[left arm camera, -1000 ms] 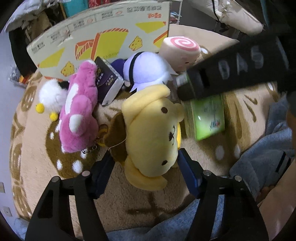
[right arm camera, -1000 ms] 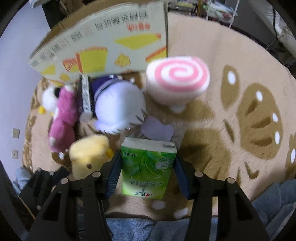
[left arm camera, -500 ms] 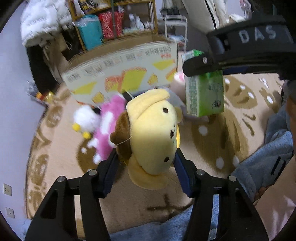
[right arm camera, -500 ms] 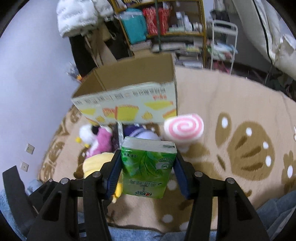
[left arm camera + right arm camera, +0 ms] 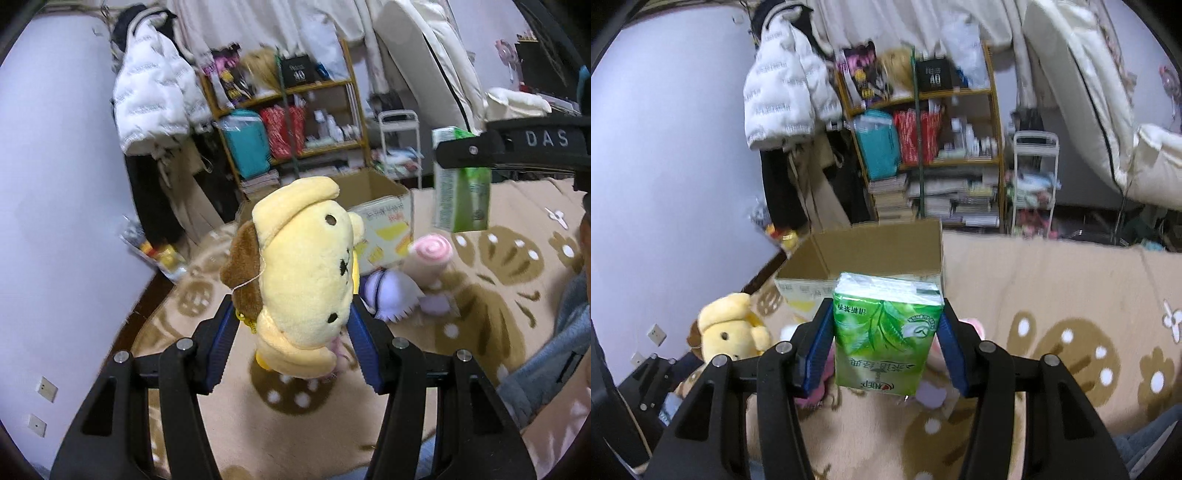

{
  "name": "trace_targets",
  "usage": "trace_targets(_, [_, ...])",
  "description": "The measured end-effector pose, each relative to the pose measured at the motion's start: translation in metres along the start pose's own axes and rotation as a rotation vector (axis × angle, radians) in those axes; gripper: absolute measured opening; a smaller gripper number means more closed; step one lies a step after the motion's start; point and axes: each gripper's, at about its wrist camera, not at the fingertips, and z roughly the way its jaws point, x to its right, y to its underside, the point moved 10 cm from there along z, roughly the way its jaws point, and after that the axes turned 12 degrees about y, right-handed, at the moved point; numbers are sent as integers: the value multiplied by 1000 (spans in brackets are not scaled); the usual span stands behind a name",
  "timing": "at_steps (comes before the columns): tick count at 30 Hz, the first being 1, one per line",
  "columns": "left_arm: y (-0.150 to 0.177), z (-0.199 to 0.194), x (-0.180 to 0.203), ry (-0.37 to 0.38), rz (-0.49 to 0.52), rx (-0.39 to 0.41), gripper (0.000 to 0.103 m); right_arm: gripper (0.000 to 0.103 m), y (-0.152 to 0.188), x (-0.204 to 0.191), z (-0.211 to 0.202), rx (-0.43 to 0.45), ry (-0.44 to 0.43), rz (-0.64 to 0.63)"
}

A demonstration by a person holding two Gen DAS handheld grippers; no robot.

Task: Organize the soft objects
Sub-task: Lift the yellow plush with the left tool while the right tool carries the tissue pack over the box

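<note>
My left gripper (image 5: pixel 293 336) is shut on a yellow dog plush (image 5: pixel 303 269) with brown ears, held up above the rug. My right gripper (image 5: pixel 886 349) is shut on a green tissue pack (image 5: pixel 884 332), also lifted; the same pack (image 5: pixel 461 184) hangs at the upper right of the left wrist view. An open cardboard box (image 5: pixel 879 251) stands on the rug beyond both. A pink swirl roll plush (image 5: pixel 430 254) and a purple-white plush (image 5: pixel 391 295) lie on the rug in front of the box. In the right wrist view the yellow plush (image 5: pixel 727 330) shows at lower left.
A beige rug (image 5: pixel 1052 295) with brown prints covers the floor. Behind the box stand a crowded shelf unit (image 5: pixel 923 122), stacked papers, a white rack (image 5: pixel 1032 177) and a hanging white jacket (image 5: pixel 783 88). A person's grey sleeve (image 5: pixel 554 354) is at the right.
Both grippers have risen and tilted up with their loads. The view went from the toys on the rug to the box's open top and the shelves behind.
</note>
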Motion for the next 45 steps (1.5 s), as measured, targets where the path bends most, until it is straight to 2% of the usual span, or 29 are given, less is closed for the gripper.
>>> trace_targets(3, [-8, -10, -9, -30, 3, 46, 58, 57, -13, 0, -11, 84, 28, -8])
trace_targets(7, [-16, -17, -17, -53, 0, 88, 58, 57, -25, -3, -19, 152, 54, -34])
trace_targets(20, [-40, -27, -45, -68, -78, 164, 58, 57, -43, -7, -16, 179, 72, -70])
trace_targets(27, [-50, -28, -55, -67, -104, 197, 58, 57, -55, -12, -17, 247, 105, -90])
trace_targets(35, [-69, -30, -61, -79, -77, 229, 59, 57, -53, -6, -19, 203, 38, 12])
trace_targets(45, [-110, -24, -76, -99, -55, 245, 59, 57, -92, -1, -16, 277, 75, -26])
